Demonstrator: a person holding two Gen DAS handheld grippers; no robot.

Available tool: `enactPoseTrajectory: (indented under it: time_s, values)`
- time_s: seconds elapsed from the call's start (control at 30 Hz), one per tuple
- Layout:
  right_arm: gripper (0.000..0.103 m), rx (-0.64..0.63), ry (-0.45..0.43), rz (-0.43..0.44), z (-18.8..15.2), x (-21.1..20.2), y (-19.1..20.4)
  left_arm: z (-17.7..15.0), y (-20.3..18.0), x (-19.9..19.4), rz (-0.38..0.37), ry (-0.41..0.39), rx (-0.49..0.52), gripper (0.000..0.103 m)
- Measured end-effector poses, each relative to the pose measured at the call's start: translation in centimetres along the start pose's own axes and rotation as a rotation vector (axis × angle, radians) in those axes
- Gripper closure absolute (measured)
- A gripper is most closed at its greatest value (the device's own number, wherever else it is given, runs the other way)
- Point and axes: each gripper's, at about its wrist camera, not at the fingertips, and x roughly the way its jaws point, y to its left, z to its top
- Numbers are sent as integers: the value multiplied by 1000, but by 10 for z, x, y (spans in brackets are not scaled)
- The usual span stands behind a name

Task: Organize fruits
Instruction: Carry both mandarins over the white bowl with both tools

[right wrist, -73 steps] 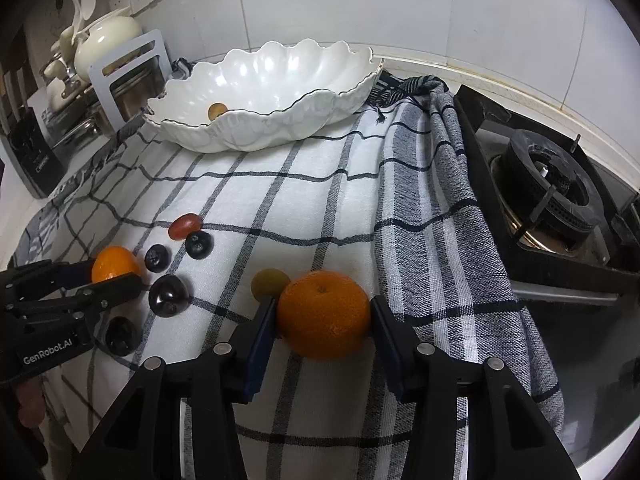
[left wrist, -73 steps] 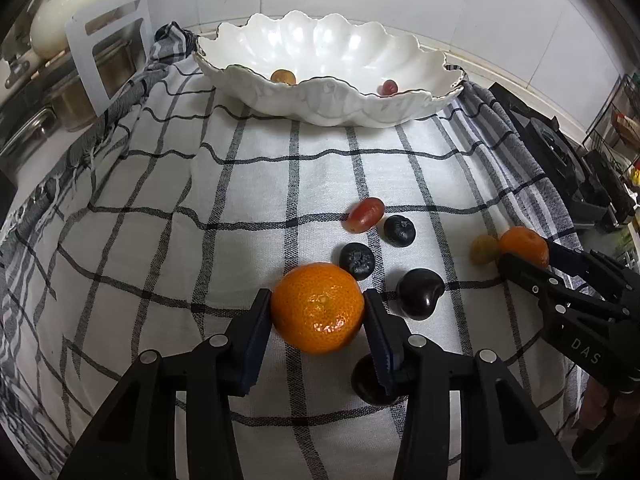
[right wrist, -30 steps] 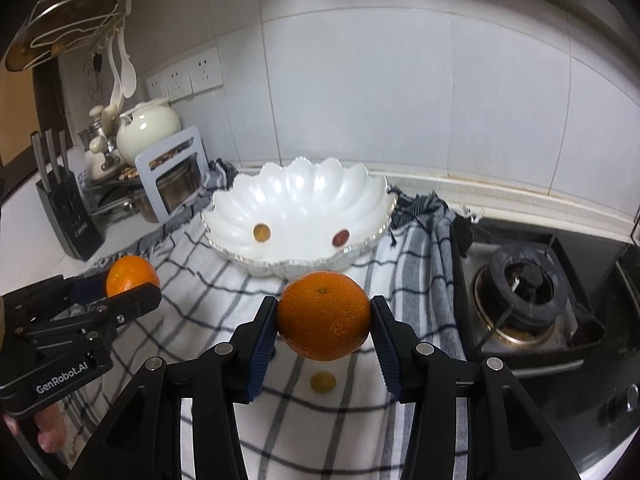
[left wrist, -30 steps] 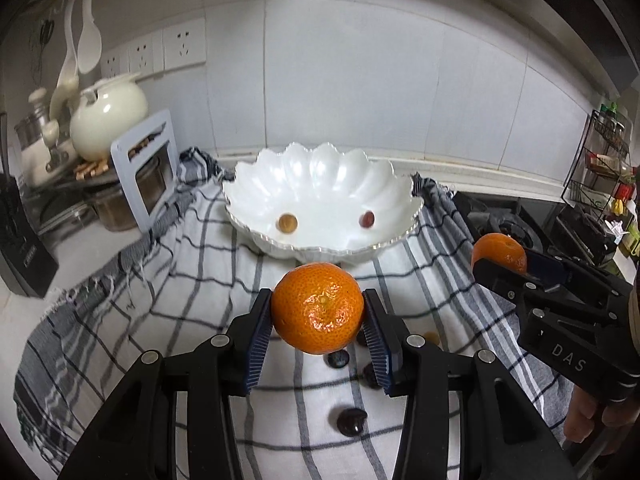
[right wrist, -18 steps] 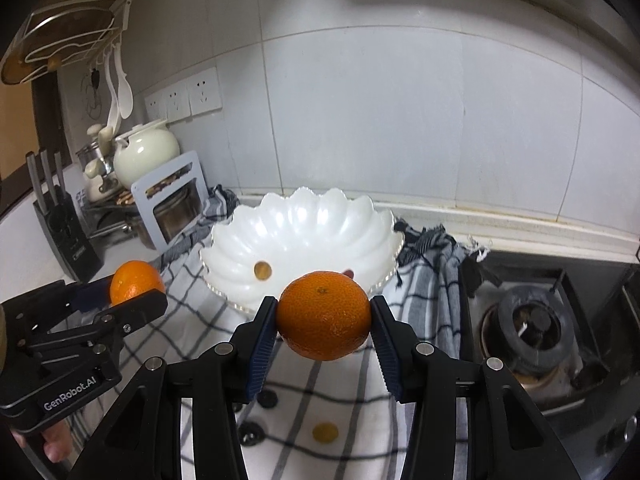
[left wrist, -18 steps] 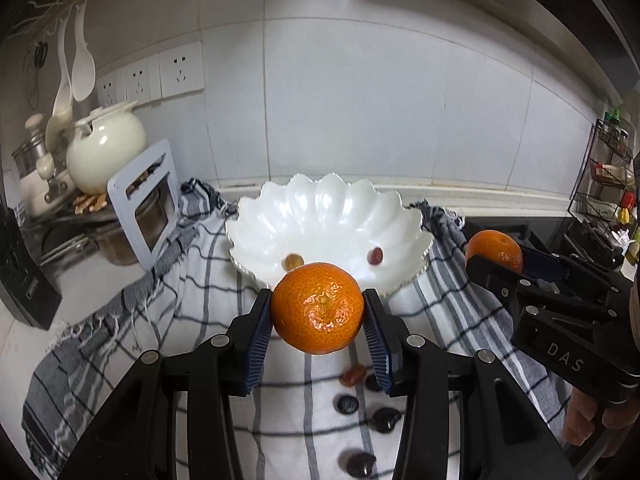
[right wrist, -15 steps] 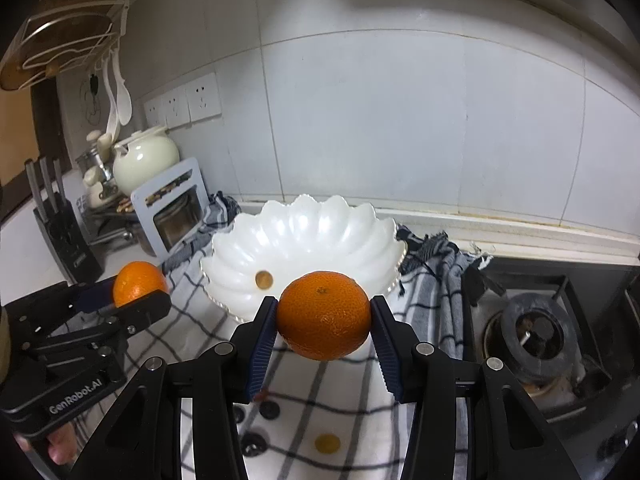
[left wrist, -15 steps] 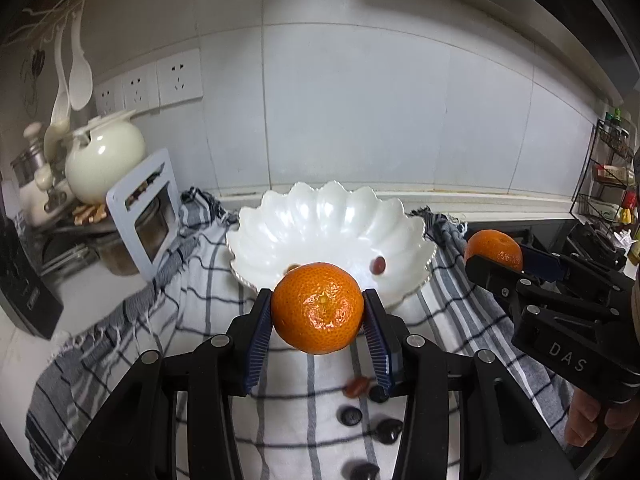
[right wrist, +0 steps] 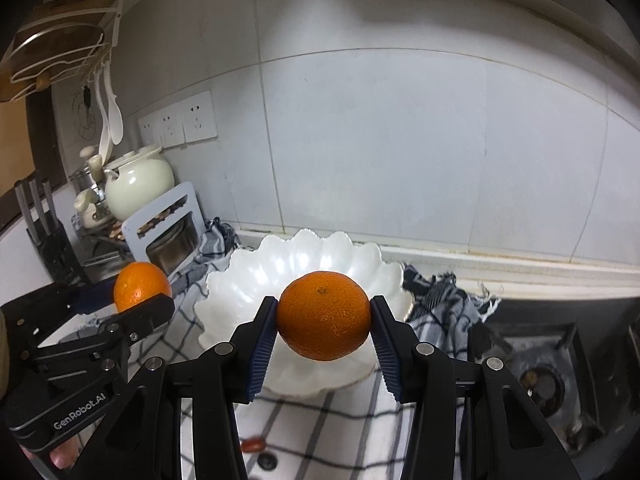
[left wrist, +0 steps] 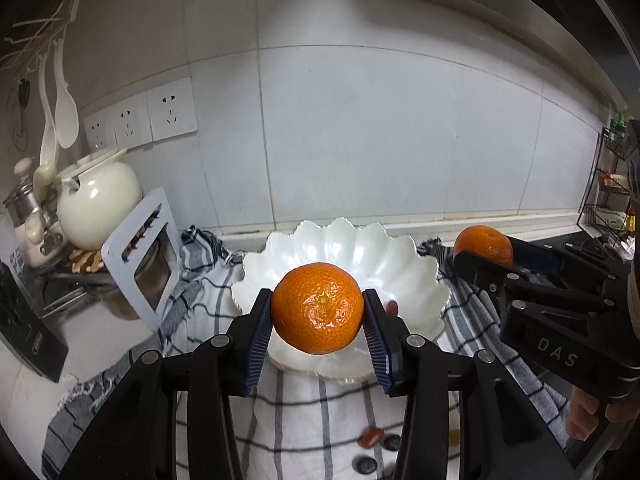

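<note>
Two tangerines ride aloft before the scalloped bowl (left wrist: 416,276), left gripper (left wrist: 318,330) clamped on one, right gripper (right wrist: 324,332) on the other; released together, they could collide and roll out

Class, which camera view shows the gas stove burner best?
The right wrist view: the burner sits in plain sight at lower right, beside the checked cloth. In the left wrist view the right gripper fills that side, so no burner shows.
</note>
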Motion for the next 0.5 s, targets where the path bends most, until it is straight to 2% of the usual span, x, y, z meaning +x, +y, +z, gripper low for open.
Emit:
enactPoseTrajectory:
  time_s: [0.27, 0.5]
  values:
    - [56, -25, 36, -2, 24, 33, -1, 22, 11, 27, -14, 31, -9, 59]
    - [56, -19, 91, -9, 38, 68, -9, 37, 38, 62, -28, 103, -25, 59]
